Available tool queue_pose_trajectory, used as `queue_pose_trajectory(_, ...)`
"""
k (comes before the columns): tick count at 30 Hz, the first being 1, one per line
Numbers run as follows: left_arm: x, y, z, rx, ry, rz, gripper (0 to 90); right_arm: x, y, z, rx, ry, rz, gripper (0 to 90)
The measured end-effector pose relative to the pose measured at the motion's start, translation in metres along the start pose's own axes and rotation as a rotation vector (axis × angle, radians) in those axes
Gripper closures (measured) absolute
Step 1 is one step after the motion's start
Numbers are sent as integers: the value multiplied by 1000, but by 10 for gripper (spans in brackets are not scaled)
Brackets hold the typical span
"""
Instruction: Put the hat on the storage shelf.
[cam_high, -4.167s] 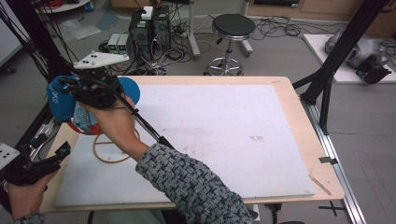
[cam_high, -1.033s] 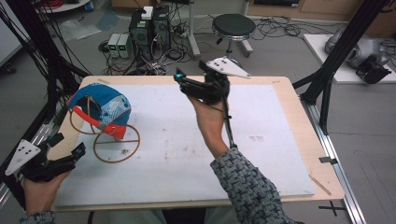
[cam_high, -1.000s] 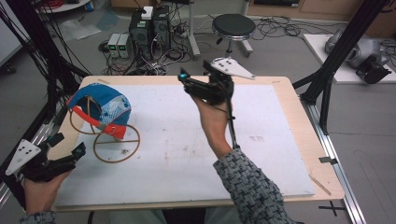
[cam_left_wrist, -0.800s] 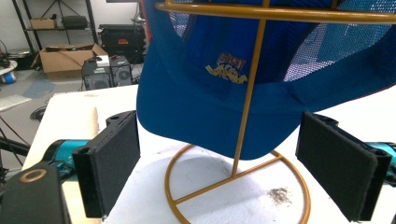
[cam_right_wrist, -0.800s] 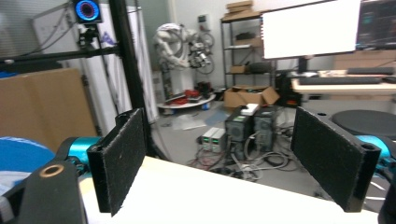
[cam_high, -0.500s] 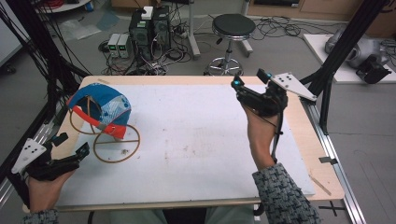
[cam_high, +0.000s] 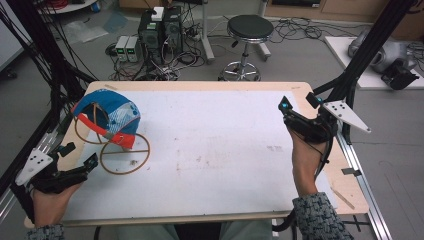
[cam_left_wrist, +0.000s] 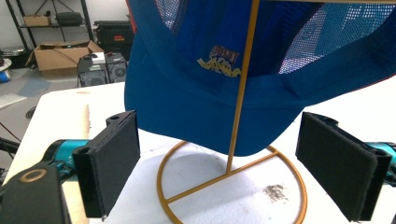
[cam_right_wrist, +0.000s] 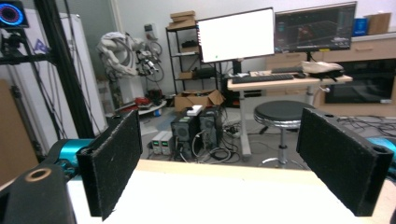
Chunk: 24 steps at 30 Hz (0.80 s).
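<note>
At the far left of the high view, the left gripper (cam_high: 77, 156) lies low over the near left edge of the table (cam_high: 210, 200), held in the person's left hand (cam_high: 47, 202). Its jaws stand wide apart with nothing between the pads. Just ahead of those jaws, slightly to their right, a blue baseball cap (cam_high: 107, 114) with a red-edged brim sits on a gold wire cap stand (cam_high: 125, 159). In the left gripper view the cap (cam_left_wrist: 224, 70) hangs above and beyond the open jaws, the stand's upright rod (cam_left_wrist: 240, 93) rises between them farther off, and its ring base (cam_left_wrist: 187, 205) lies flat on the white table surface; neither pad touches cap or stand.

Well apart from the cap, at the table's right edge, the right gripper (cam_high: 300, 107) is held up in the person's right hand (cam_high: 305, 160). Its jaws have just been opening and stand wide, empty. The right gripper view looks past them to a black stool (cam_right_wrist: 282, 114) and computer towers (cam_right_wrist: 196, 128) on the floor.
</note>
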<state>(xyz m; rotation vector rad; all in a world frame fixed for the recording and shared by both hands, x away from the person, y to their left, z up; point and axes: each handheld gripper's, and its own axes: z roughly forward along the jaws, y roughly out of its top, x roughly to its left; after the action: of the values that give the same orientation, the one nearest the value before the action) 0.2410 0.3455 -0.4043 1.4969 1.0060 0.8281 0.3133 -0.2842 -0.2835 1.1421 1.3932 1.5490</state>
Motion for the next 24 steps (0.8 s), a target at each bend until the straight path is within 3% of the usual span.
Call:
queue_pose_trajectory(12, -1, -2, 2, 5, -1, 1, 139, -24, -48, -34, 33, -41, -2, 128)
queue_pose_trajectory(20, -2, -4, 3, 15, -4, 6, 139, -30, -88, -50, 63, -17, -59, 127)
queue_pose_trajectory(24, -3, -4, 4, 14, -3, 5, 139, -31, -105, -55, 75, 4, -55, 127)
